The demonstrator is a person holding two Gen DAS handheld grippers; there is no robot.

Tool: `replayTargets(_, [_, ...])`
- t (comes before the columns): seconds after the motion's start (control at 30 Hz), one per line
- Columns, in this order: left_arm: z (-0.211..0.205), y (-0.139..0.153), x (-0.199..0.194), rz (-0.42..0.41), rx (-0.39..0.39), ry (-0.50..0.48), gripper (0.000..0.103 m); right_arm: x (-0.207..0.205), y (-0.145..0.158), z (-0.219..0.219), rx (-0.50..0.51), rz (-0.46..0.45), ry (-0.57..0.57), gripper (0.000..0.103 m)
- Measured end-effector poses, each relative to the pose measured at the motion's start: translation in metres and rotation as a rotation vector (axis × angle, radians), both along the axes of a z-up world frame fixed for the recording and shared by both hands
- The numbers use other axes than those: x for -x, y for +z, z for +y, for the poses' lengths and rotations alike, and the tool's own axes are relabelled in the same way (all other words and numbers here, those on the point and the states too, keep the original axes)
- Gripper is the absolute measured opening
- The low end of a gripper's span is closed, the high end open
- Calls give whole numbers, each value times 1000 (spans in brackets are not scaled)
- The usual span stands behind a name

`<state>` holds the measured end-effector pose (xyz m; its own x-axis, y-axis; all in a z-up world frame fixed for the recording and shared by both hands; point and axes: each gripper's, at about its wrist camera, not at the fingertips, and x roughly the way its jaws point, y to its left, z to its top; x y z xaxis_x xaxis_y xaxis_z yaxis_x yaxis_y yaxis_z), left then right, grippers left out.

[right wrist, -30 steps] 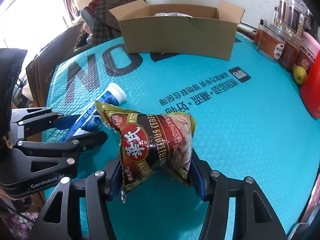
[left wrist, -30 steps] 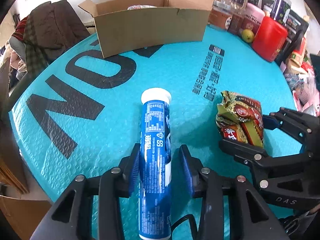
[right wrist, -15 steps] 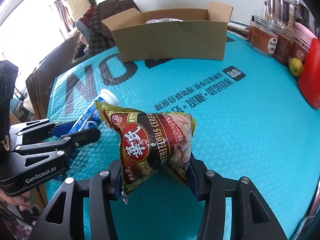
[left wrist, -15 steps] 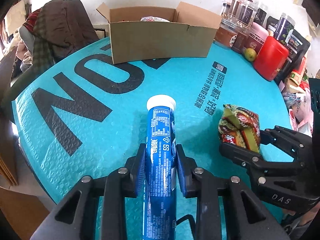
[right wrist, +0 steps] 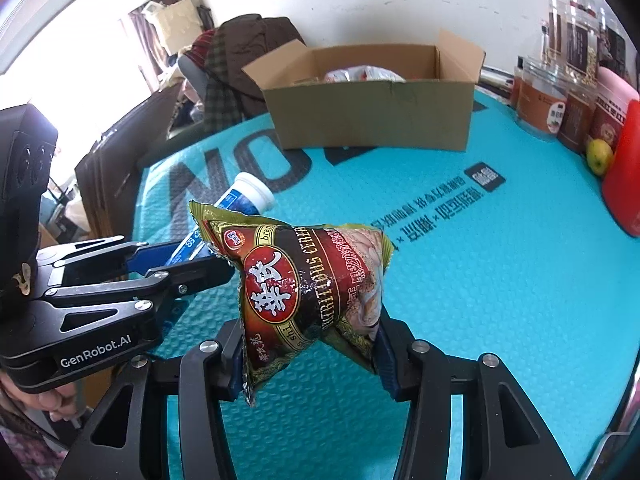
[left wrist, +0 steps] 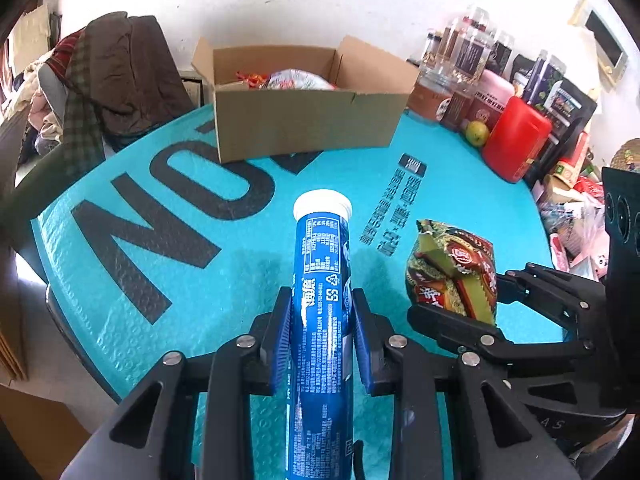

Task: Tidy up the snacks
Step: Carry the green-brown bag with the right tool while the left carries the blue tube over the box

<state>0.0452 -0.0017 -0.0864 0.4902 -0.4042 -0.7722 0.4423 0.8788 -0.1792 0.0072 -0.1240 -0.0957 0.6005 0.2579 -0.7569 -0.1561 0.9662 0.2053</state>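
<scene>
A round turquoise surface [left wrist: 168,280] with large black lettering carries an open cardboard box [left wrist: 308,128] at its far side (snack packets already lie inside). Nearer, the right tongs [right wrist: 310,344] grip a crinkled red-and-green snack bag [right wrist: 304,284], held off the surface. Beside them, the left tongs [left wrist: 322,340] are clamped on a blue white-capped tube [left wrist: 324,300], cap pointing toward the box.
</scene>
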Motion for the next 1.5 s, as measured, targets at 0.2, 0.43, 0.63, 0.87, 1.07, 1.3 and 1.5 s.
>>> replayTargets(0.2, [2,19,3,-46,29,-11,28,6,20,3,13,-55,-3,50])
replayTargets(0.43, [9,49,4,-113,71,-23,28,5,50,7,29,-123,-1,50])
replayTargets(0.63, [7,79,1,-201,95,-42,28,-2,79,9,28,-182,20,50])
replayTargets(0.87, [3,112,-12,-281,134,-66,28,-13,116,4,32,-257,35,50])
replayTargets(1.07, [-2,137,-31,-347,142,-79,28,-30,140,-2,40,-309,30,50])
replayTargets(1.3, [-11,150,-64,-382,129,-85,28,-64,160,-11,61,-360,21,50])
replayTargets(1.5, [-18,156,-97,-391,126,-65,28,-101,162,-22,61,-367,18,50])
